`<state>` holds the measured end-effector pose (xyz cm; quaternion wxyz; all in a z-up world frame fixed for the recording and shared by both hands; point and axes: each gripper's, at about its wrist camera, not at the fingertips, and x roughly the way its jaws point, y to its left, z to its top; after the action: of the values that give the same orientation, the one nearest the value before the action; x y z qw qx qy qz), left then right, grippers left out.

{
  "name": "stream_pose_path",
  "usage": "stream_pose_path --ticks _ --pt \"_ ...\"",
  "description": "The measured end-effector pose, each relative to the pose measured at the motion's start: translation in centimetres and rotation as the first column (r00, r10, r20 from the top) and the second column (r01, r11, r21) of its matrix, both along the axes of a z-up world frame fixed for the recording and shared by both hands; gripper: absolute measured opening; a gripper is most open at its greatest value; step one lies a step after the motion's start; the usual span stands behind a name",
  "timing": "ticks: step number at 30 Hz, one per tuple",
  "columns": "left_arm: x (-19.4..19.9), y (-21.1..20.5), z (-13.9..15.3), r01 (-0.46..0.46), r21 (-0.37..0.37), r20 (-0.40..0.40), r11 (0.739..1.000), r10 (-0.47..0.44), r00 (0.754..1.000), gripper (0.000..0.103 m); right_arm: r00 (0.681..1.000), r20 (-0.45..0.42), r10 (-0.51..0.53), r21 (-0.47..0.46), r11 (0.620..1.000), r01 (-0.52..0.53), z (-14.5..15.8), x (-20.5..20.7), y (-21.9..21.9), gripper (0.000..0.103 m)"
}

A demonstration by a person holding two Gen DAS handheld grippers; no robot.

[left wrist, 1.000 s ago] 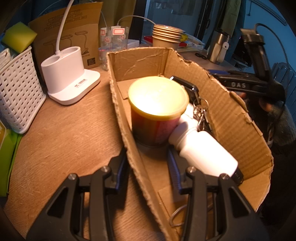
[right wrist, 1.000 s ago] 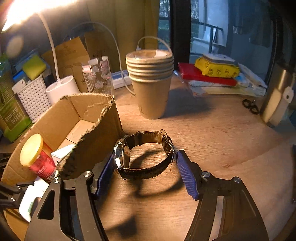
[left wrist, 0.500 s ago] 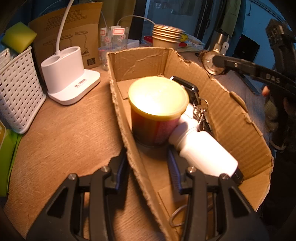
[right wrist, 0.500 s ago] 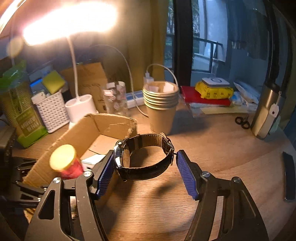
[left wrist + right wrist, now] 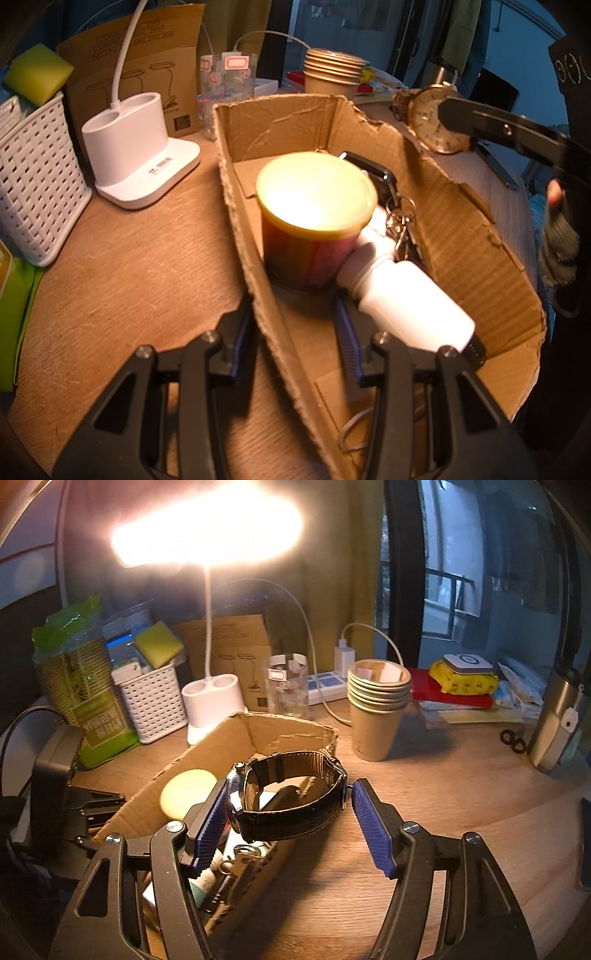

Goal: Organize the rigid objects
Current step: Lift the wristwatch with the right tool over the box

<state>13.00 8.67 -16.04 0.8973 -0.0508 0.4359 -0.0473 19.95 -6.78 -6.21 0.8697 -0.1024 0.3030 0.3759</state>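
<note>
We take the torn brown cardboard box (image 5: 461,236) on the wooden desk (image 5: 140,266) as our landmark. Our left gripper (image 5: 295,332) is clamped on the box's near side wall, one finger outside it and one inside. Our right gripper (image 5: 288,823) holds a wristwatch with a dark leather strap and pale round dial (image 5: 291,797) above the box's far rim; the watch case presses against the left pad, while we cannot tell whether the strap's far side touches the other pad. From the left wrist view the same watch (image 5: 432,122) hangs over the box's far wall. Inside the box stand a round tub with a yellow lid and red label (image 5: 314,221), a white plastic bottle lying on its side (image 5: 406,299) touching the tub, and a bunch of metal keys (image 5: 400,221) behind the bottle. Beyond the box sit a white desk lamp base (image 5: 133,155), a white woven plastic basket (image 5: 33,177) and a stack of brown paper cups (image 5: 376,709).
</note>
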Motion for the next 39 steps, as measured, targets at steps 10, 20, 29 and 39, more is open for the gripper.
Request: stream_pose_path --ticks 10,20,29,39 --pt "0.0 0.0 0.0 0.000 0.000 0.000 1.000 0.000 1.000 0.043 0.999 -0.001 0.049 -0.010 0.999 -0.049 -0.2 -1.1 1.4 0.070" --pt "0.0 0.0 0.0 0.000 0.000 0.000 1.000 0.000 1.000 0.043 0.995 -0.010 0.097 -0.020 0.995 -0.097 -0.6 -2.1 2.5 0.069" --pt "0.0 0.0 0.0 0.000 0.000 0.000 1.000 0.000 1.000 0.043 0.987 -0.029 0.157 -0.043 0.986 -0.159 -1.4 -3.0 4.2 0.070" --pt "0.0 0.0 0.0 0.000 0.000 0.000 1.000 0.000 1.000 0.043 0.982 -0.033 0.184 -0.052 0.981 -0.186 -1.7 -3.5 4.9 0.069"
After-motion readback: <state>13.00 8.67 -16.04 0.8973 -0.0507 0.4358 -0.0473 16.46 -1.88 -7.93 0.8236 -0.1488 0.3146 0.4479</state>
